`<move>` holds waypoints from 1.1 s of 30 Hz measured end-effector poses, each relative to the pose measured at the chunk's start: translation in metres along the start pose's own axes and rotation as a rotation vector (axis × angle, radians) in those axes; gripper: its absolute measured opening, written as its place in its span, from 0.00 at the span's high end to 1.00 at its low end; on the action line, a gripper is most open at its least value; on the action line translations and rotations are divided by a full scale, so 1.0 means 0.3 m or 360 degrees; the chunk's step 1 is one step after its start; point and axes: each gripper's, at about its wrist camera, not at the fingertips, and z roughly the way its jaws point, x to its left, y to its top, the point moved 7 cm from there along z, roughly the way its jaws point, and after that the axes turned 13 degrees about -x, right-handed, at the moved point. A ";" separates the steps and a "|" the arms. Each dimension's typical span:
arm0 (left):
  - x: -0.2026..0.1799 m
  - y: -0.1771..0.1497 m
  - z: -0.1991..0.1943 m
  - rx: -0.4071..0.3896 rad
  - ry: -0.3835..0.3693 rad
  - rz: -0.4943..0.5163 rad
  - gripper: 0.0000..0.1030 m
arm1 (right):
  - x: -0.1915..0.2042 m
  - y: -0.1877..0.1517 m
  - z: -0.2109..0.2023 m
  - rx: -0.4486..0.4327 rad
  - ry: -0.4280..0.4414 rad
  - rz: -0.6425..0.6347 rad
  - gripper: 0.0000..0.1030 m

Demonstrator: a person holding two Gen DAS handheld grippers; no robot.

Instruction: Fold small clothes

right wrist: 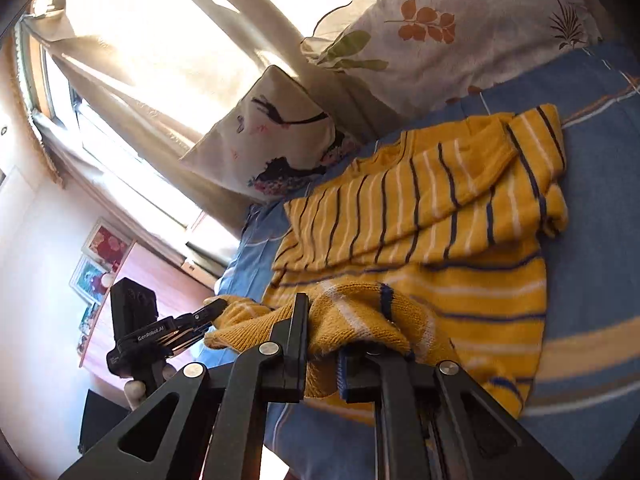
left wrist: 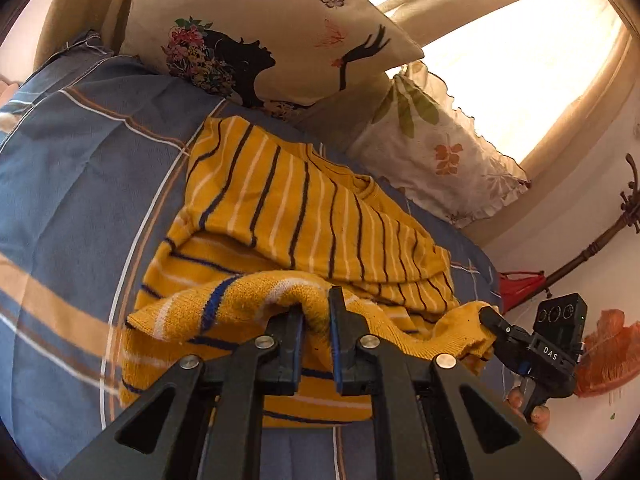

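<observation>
A small yellow sweater (left wrist: 304, 216) with dark blue and white stripes lies on a blue striped bedsheet (left wrist: 80, 168); its sleeves are folded across the body. My left gripper (left wrist: 316, 312) is shut on the sweater's bottom hem and lifts it off the sheet. My right gripper (right wrist: 320, 320) is shut on the same hem further along, with knit bunched over its fingers. In the left wrist view the right gripper (left wrist: 492, 320) shows at the right, clamped on the hem. In the right wrist view the left gripper (right wrist: 212, 308) shows at the left, also holding the sweater (right wrist: 420, 208).
A cushion printed with a woman's silhouette and butterflies (left wrist: 264, 36) and a leaf-print frilled pillow (left wrist: 436, 148) lean at the head of the bed under a bright curtained window (right wrist: 132, 52). The bed edge, wooden floor and pictures (right wrist: 100, 264) lie beyond.
</observation>
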 end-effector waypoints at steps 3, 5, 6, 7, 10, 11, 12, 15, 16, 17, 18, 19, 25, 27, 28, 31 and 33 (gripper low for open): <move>0.032 0.088 0.117 0.0065 0.0026 -0.0091 0.87 | -0.112 0.140 0.148 -0.0072 -0.0231 0.0078 0.79; 0.034 0.107 0.122 0.0109 -0.0046 -0.0181 0.83 | -0.200 0.183 0.195 -0.0050 -0.0384 0.0106 0.56; 0.025 0.113 0.109 0.0101 -0.0082 -0.0168 0.80 | -0.221 0.194 0.203 -0.0055 -0.0413 0.0119 0.48; 0.016 0.117 0.089 0.0077 -0.0084 -0.0109 0.70 | -0.225 0.205 0.191 -0.0068 -0.0397 0.0115 0.46; 0.023 0.130 0.039 -0.0024 0.0035 0.0091 0.41 | -0.195 0.213 0.142 -0.0092 -0.0357 0.0014 0.31; 0.032 0.132 0.029 -0.0039 0.0062 0.0135 0.41 | -0.182 0.212 0.126 -0.0096 -0.0361 -0.0034 0.29; 0.043 0.138 0.027 -0.0040 0.0083 0.0175 0.41 | -0.169 0.210 0.110 -0.0092 -0.0367 -0.0093 0.28; 0.063 0.133 0.025 -0.0053 0.0167 0.0362 0.41 | -0.139 0.195 0.083 -0.0064 -0.0440 -0.0304 0.23; 0.063 0.123 0.027 -0.0052 0.0199 0.0459 0.41 | -0.137 0.183 0.080 -0.0045 -0.0469 -0.0380 0.22; 0.063 0.108 0.035 -0.0042 0.0231 0.0562 0.41 | -0.134 0.171 0.083 -0.0021 -0.0501 -0.0460 0.20; 0.058 0.088 0.051 -0.0022 0.0261 0.0665 0.41 | -0.132 0.159 0.092 0.0008 -0.0531 -0.0542 0.19; 0.061 0.067 0.066 0.0003 0.0287 0.0760 0.41 | -0.134 0.146 0.105 0.0041 -0.0562 -0.0624 0.19; 0.050 -0.037 0.192 0.0070 0.0510 0.1360 0.41 | -0.109 0.093 0.235 0.0178 -0.0713 -0.1097 0.19; 0.056 -0.040 0.227 0.0090 0.0564 0.1441 0.59 | -0.110 0.084 0.293 0.0215 -0.0803 -0.1274 0.20; 0.064 -0.032 0.244 0.0126 0.0572 0.1429 0.80 | -0.116 0.081 0.317 0.0249 -0.0836 -0.1328 0.26; 0.077 0.048 0.256 0.0112 0.0516 0.1254 0.89 | -0.145 0.116 0.360 0.0331 -0.0836 -0.1222 0.91; 0.091 0.125 0.260 0.0096 0.0455 0.1058 0.89 | -0.149 0.195 0.350 0.0248 -0.0815 -0.1102 0.92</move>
